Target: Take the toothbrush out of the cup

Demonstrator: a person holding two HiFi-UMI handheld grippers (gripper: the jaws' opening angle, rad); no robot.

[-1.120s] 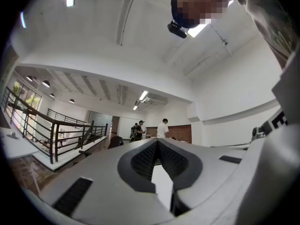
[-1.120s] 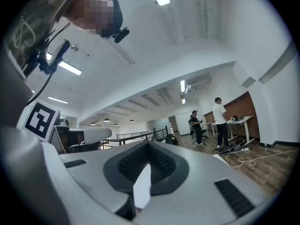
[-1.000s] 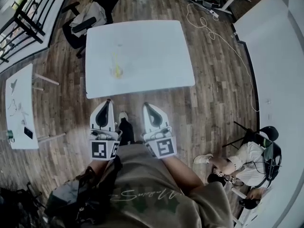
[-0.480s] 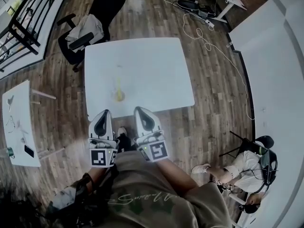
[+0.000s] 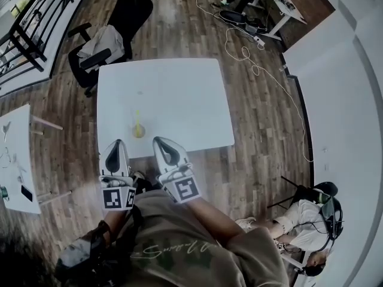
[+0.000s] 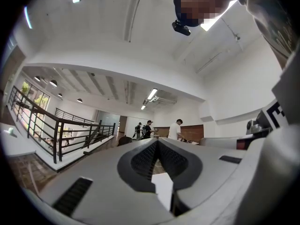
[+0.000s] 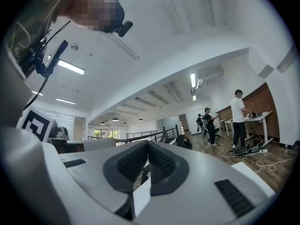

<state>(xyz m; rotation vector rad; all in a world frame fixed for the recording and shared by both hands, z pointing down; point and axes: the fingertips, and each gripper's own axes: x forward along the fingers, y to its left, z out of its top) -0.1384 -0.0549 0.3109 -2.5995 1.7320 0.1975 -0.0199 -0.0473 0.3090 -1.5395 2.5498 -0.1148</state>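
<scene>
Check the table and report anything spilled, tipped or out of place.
Nothing stands out. The cup appears upright near the front edge of the table, with the toothbrush standing in it, and no spill shows around it.

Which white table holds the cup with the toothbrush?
The large square table in the middle, cup near its front edge; the narrow table sits at the left edge.

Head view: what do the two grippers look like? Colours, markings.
Left gripper and right gripper: white tapered shells, dark teardrop insets, ribbed black pads; a black-and-white square-marker cube at each rear. Olive printed T-shirt. Right's jaws are opening, nothing between.
</scene>
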